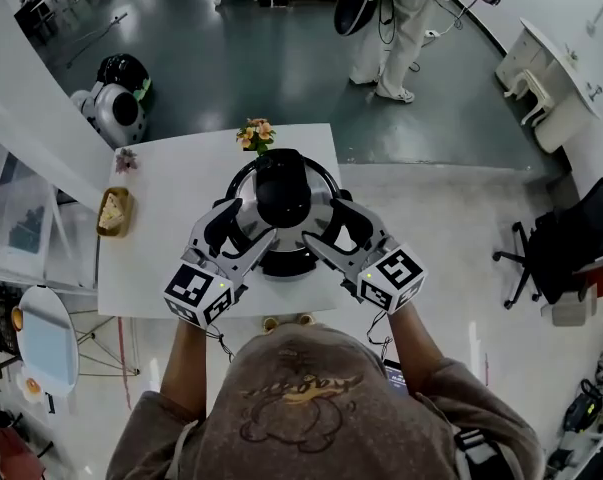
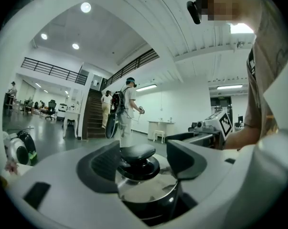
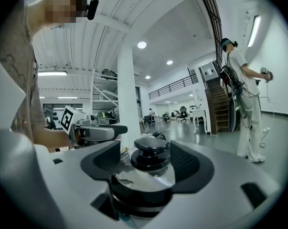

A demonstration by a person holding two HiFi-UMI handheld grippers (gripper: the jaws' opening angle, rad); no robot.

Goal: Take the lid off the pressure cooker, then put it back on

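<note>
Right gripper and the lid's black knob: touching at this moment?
Apart. The right gripper view shows the right gripper with its jaws open and the knob standing between them, a gap on each side. The head view also shows the knob clear of it.

Cooker point(image 1: 328, 180) body hidden under lid point(image 1: 282, 190); flanks covered by left tool point(image 1: 243, 233), right tool point(image 1: 333, 233). Dish point(image 1: 113, 213) left of cooker: contents too small to tell. Worktop point(image 1: 161, 268) edge before cooker behind tools, head point(image 1: 301, 398).
</note>
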